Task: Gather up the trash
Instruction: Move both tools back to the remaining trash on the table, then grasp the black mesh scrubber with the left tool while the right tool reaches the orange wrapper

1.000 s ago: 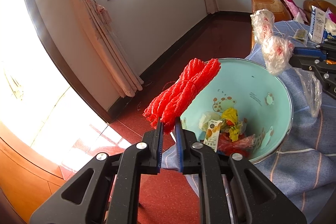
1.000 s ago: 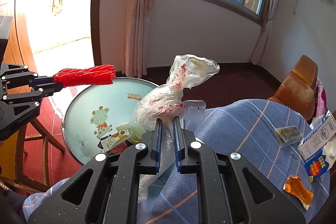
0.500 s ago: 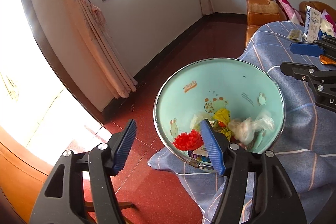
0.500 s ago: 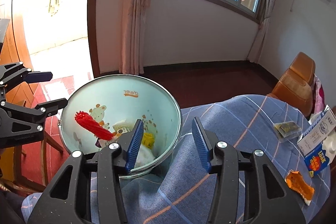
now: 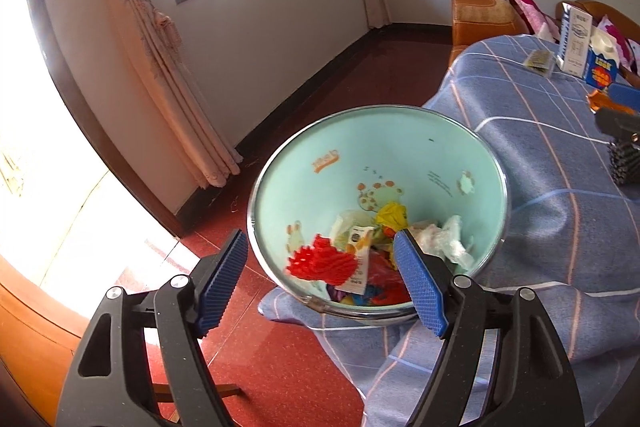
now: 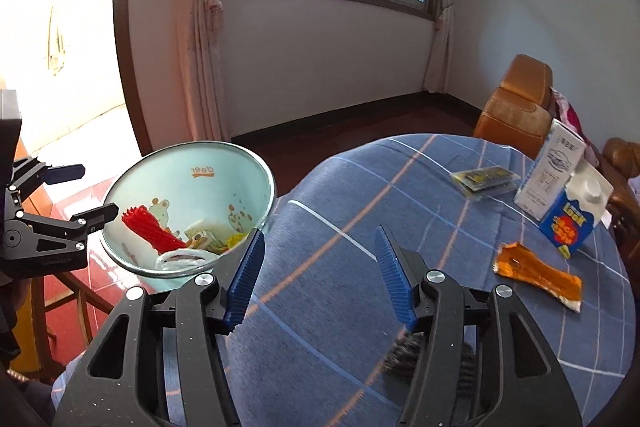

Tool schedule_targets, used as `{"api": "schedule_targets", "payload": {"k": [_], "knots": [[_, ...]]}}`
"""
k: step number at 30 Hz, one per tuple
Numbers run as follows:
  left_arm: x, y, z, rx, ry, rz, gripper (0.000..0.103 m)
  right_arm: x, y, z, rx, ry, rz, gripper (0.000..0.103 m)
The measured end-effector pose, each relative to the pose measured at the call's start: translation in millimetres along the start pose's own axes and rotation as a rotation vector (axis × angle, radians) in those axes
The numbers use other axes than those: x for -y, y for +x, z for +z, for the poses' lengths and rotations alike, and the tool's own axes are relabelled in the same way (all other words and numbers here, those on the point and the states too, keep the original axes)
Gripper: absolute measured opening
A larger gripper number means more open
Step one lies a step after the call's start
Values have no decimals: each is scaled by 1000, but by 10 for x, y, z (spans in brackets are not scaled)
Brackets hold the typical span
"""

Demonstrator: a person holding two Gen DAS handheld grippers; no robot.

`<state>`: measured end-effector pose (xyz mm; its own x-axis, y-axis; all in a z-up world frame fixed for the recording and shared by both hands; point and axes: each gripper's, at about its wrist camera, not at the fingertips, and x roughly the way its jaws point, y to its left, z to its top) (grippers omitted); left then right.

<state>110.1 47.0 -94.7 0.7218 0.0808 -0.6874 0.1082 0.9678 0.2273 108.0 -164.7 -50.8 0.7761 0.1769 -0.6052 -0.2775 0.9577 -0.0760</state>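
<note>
Table (image 6: 360,187); one carton (image 6: 560,183); two wrappers (image 6: 536,277)

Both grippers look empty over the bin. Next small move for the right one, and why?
Probably swing the right gripper toward the orange wrapper lying flat on the blue cloth. Its jaws are opening with nothing between them, the red mesh already sits in the bin, and the wrapper looks like the nearest loose trash.

— What's in the pale green bin (image 5: 440,163)?
— A red mesh bundle (image 5: 320,261), a clear plastic bag (image 5: 444,239), a yellow wrapper (image 5: 392,215) and other scraps.
— And on the surface (image 6: 360,187)?
— An orange wrapper (image 6: 536,277) lies flat, a milk carton (image 6: 560,187) stands far right, a small packet (image 6: 484,179) just left.
</note>
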Motion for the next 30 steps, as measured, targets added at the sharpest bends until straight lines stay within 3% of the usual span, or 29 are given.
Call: {"api": "schedule_targets", "payload": {"k": [8,17,19,23,27,29,30], "knots": [[460,-126,44,21,41,-112,74,789,-561,-459,0,149,-146,59],[1333,-389,367,101,167,-272,74,1613,-937,-1019,-30,343,-292,60],[1548,-428,436,115,195,-308,74,1710,-1026,-1111,-23,366,-320,68],[1978,-468,560,134,241,-381,74,1877,-1189,-1291,-13,414,-358,69],[2353,-356,593,101,281,-413,74,1996,-1290,-1475,-11,451,-372,69],[2500,-281,570,71,303,-433,67,2021,-1313,-1526,-7,470,-370,69],[2573,-230,540,44,314,-450,58,2037,-1331,-1563,-5,475,-368,69]]}}
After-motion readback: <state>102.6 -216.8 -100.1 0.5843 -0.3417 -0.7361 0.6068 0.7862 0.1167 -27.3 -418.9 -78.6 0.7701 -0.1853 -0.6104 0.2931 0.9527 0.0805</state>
